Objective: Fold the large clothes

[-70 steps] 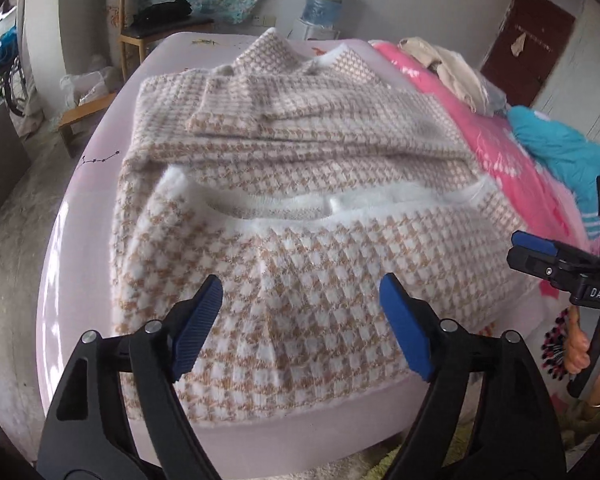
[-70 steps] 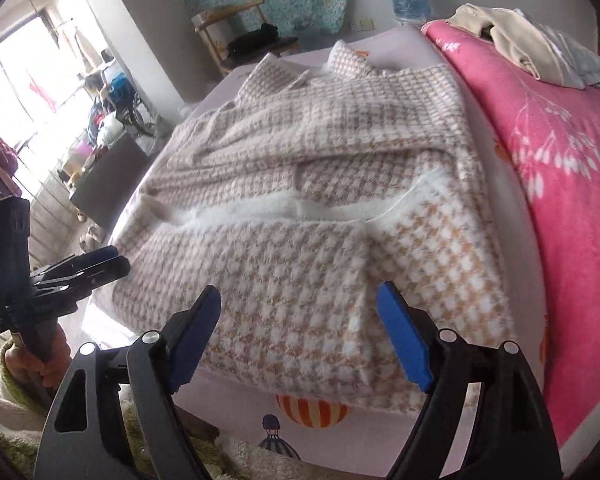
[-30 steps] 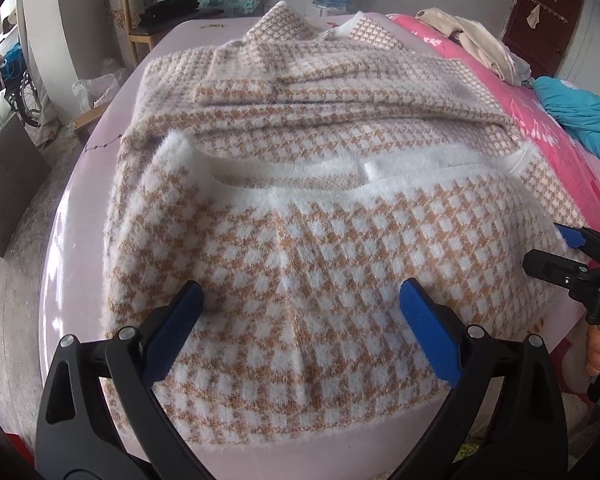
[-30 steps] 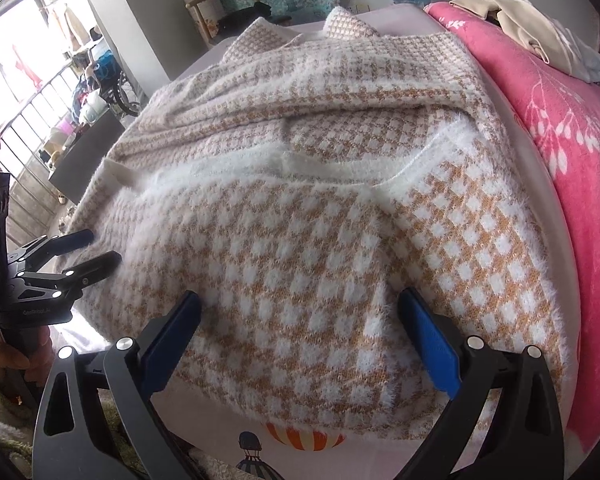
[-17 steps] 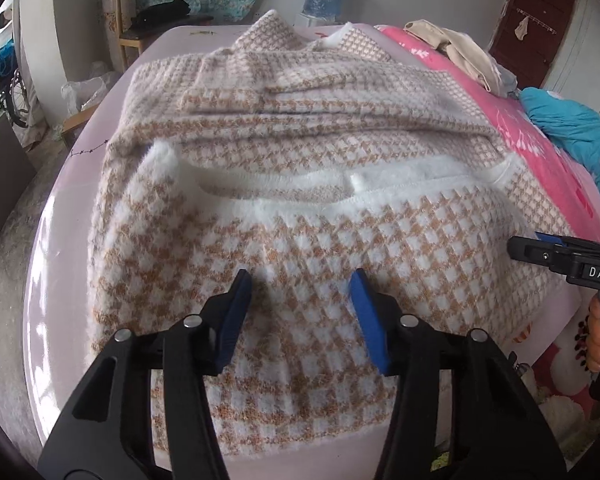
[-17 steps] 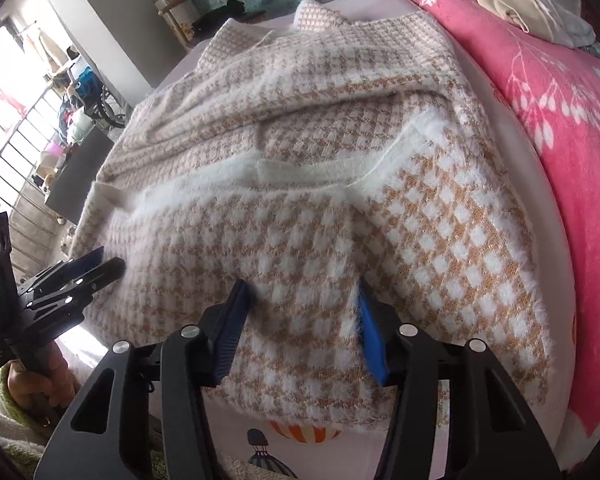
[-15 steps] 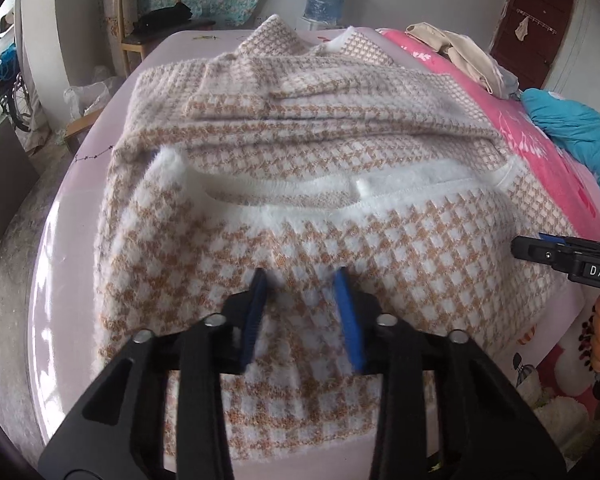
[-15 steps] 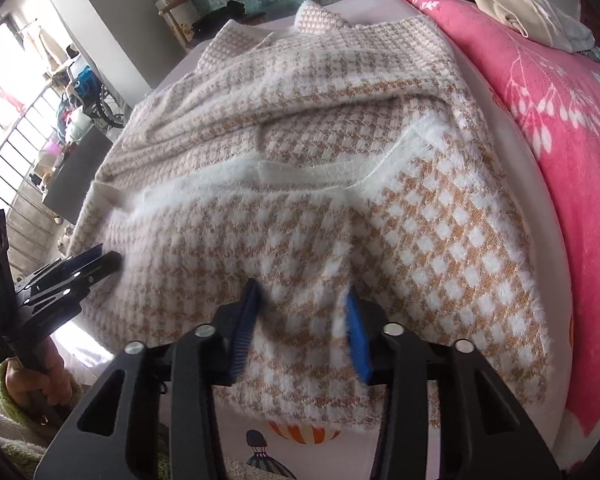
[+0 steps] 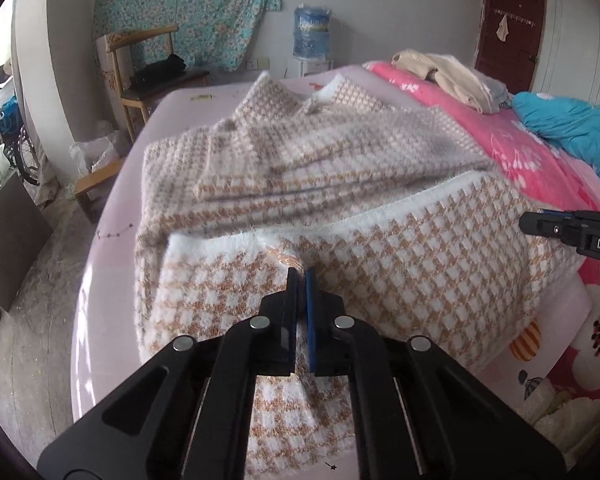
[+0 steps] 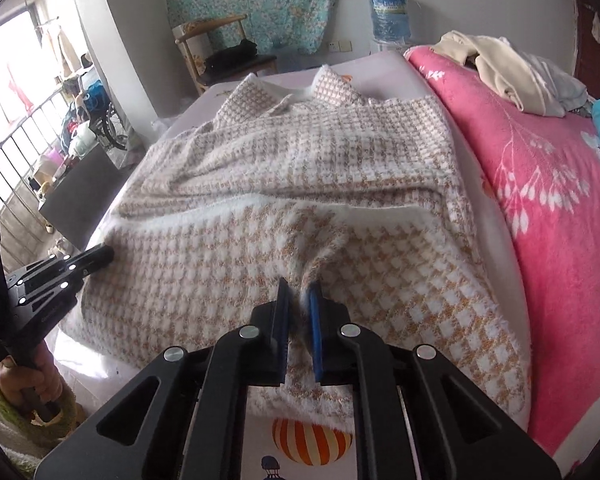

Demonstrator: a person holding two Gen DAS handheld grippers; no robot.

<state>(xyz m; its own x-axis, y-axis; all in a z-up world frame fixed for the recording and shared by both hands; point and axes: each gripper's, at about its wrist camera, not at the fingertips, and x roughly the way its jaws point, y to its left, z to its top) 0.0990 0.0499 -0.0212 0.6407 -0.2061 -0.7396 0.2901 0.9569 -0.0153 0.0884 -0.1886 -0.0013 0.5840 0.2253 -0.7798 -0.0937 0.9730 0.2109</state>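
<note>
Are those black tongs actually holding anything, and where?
Yes. Both the left tongs and the right tongs are pinched shut on the checked garment, each gripping a bunched ridge of its near, folded-over part.

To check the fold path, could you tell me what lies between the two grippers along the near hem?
Only the houndstooth garment spans between left gripper and right gripper, as the right wrist view shows.

A water jug (image 9: 311,31) stands beyond a wooden chair (image 9: 148,76) and pink blanket (image 10: 540,184).
</note>
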